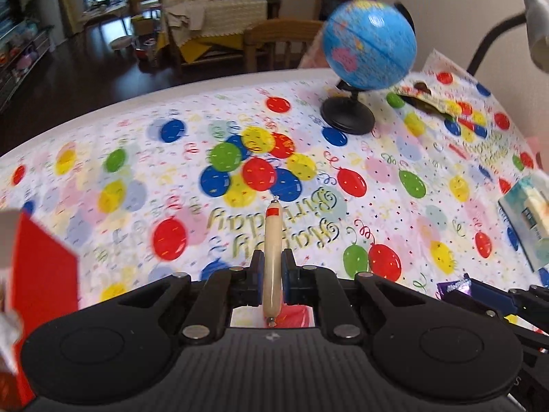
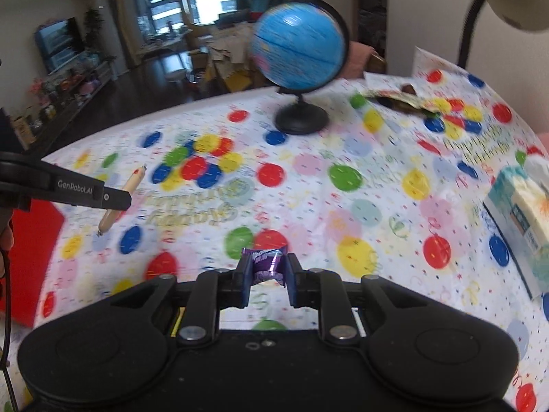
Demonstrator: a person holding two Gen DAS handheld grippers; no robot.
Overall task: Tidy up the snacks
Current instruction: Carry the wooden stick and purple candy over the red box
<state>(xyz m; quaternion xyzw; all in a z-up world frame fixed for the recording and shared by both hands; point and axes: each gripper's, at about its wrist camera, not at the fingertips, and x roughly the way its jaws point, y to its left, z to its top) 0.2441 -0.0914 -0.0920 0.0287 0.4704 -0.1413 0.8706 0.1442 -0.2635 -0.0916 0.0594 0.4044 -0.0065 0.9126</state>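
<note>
Left wrist view: a sausage (image 1: 272, 261) is gripped by the left gripper (image 1: 272, 267), in front of the globe (image 1: 369, 43). A purple candy (image 2: 267, 263) is clamped by the right gripper (image 2: 267, 274), also before the globe.

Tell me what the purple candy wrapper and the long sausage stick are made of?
The purple candy in the right gripper looks wrapped in shiny foil or plastic film: it glints and crinkles. The sausage stick in the left gripper seems to have a smooth, glossy plastic casing, beige with a red band; its ends look pinched shut, probably with small metal clips.
</note>
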